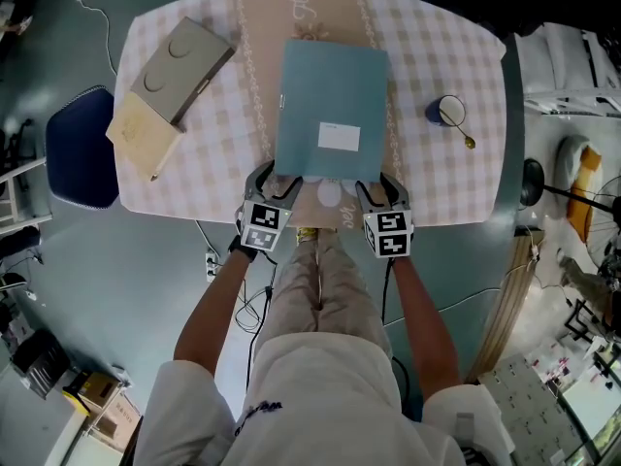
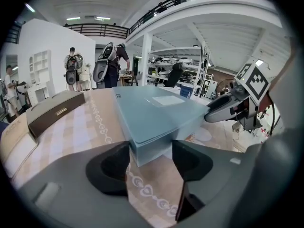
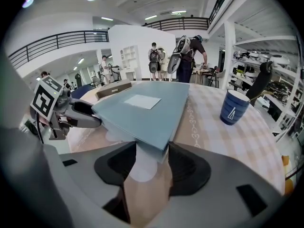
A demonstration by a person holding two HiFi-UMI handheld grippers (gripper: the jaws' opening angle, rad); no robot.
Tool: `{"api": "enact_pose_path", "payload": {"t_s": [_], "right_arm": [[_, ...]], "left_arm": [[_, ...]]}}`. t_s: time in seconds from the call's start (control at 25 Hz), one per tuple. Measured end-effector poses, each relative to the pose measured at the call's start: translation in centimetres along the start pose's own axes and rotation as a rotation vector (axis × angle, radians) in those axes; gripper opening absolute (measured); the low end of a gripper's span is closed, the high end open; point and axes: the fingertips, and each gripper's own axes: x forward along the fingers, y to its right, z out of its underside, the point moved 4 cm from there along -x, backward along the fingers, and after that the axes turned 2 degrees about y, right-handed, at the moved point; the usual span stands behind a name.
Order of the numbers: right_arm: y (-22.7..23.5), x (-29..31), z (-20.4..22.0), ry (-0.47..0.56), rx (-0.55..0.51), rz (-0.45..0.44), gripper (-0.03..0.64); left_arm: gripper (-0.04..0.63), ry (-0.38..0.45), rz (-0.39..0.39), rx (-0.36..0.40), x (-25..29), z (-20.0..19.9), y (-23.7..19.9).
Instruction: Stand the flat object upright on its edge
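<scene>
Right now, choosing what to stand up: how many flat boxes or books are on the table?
3: blue box at centre, grey box far left, tan book beside it; none seems hidden.

My left gripper (image 1: 270,183) and right gripper (image 1: 379,189) are grey, each with 1 cube (image 1: 262,227) of black-and-white square markers. I wear a white shirt (image 1: 320,396), beige trousers (image 1: 320,280).

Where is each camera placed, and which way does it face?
Head view: head-mounted, facing steeply down at table; forearms, legs, left hand-held gripper, right hand-held gripper.
Left gripper view: on that gripper, facing the blue flat box corner; own jaws.
Right gripper view: likewise, other near corner; own jaws.
Shared: the box, each other's gripper.
</scene>
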Motion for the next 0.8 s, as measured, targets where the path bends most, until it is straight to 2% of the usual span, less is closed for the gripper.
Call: {"api": "enact_pose_path", "payload": {"t_s": [0.56, 0.8], "right_arm": [[0.8, -5.6, -6.9, 0.125, 0.005, -0.01, 0.213], [1.3, -8.4, -9.4, 0.173, 0.003, -0.019, 0.21]], "left_arm": [[0.281, 0.127, -0.017, -0.032, -4.6, -7.2, 0.5], [0.281, 0.178, 0.011, 0.007, -6.4, -10.3, 0.8]]}}
